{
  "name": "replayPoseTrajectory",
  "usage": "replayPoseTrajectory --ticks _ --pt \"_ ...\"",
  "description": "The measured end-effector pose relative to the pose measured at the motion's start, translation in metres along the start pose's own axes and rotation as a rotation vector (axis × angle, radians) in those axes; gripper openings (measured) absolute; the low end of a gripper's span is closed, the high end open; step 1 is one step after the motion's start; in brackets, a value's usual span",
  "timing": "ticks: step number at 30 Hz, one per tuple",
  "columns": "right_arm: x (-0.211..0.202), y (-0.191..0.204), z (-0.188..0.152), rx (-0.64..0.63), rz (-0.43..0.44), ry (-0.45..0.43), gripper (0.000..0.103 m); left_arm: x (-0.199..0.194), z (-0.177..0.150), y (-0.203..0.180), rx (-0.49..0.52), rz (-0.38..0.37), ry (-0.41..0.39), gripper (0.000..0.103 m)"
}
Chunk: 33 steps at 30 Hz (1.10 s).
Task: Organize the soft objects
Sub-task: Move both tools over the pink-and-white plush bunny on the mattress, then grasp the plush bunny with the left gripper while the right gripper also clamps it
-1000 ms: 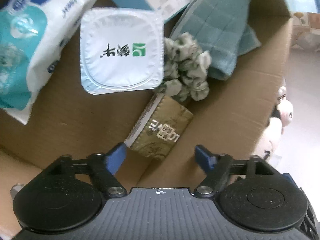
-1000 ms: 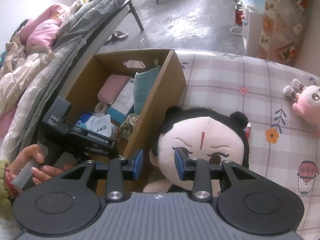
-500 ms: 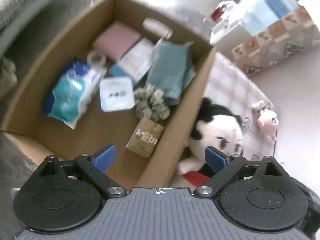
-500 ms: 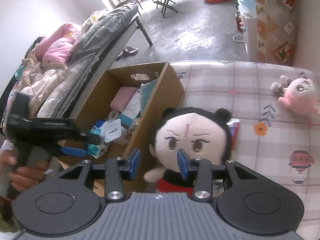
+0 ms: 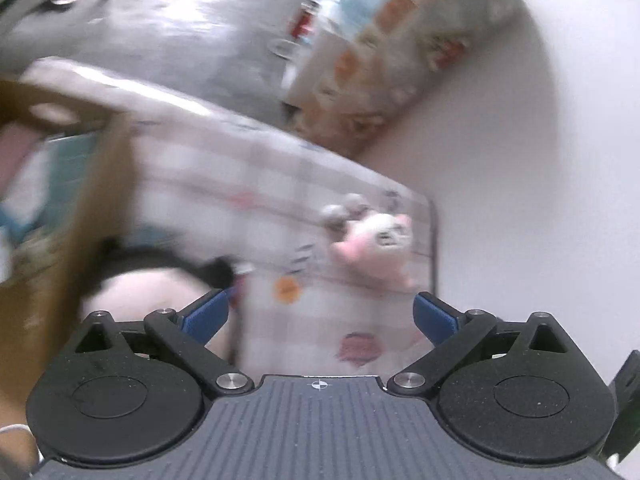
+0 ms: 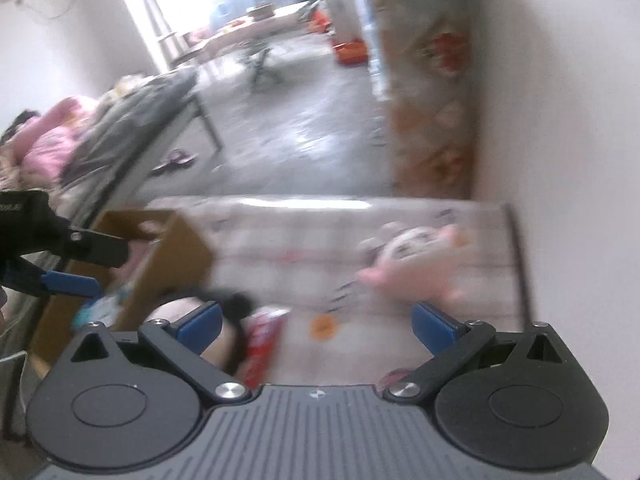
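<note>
Both hand-held grippers, left [image 5: 320, 316] and right [image 6: 316, 324], opening wide and empty, box [image 6: 176, 256] partly filled, pink plush [image 6: 408, 264] and black-haired doll [image 5: 148, 284] still out on the counter [image 6: 296, 240].

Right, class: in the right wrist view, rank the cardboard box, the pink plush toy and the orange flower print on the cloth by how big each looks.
1. cardboard box, largest though partly hidden.
2. pink plush toy, blurred and farther from the camera, so its rank is less sure.
3. orange flower print, clearly smallest.
</note>
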State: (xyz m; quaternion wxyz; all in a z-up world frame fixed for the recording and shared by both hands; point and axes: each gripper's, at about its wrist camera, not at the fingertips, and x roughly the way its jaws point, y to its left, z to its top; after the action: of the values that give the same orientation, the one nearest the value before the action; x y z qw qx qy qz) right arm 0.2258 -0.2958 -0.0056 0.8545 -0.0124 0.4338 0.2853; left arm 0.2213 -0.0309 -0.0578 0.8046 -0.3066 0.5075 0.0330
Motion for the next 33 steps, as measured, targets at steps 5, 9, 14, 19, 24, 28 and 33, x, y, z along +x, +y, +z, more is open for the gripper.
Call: replayPoseTrajectory --ticks 5,9,14,19,24,28,33 --pt "0.05 -0.045 0.007 -0.01 -0.103 0.014 0.103 0.084 0.024 -0.035 0.003 0.007 0.086 0.102" --pt "0.101 -0.074 0.014 0.028 -0.116 0.066 0.103 0.141 0.041 -0.048 -0.006 0.014 0.174 0.102" --pt "0.145 -0.087 0.012 0.013 -0.108 0.119 0.103 0.196 0.059 -0.055 -0.03 0.05 0.261 0.102" --pt "0.17 -0.089 0.01 -0.032 -0.082 0.131 0.103 0.237 0.068 -0.056 -0.022 0.069 0.36 0.102" --pt "0.188 -0.091 0.014 -0.049 -0.046 0.147 0.103 0.26 0.075 -0.052 -0.079 0.005 0.424 0.103" --pt "0.194 -0.099 0.015 -0.008 -0.023 0.144 0.101 0.266 0.079 -0.049 -0.114 -0.016 0.445 0.103" --pt "0.19 -0.099 0.013 0.004 0.001 0.129 0.095 0.268 0.077 -0.041 -0.162 -0.061 0.467 0.101"
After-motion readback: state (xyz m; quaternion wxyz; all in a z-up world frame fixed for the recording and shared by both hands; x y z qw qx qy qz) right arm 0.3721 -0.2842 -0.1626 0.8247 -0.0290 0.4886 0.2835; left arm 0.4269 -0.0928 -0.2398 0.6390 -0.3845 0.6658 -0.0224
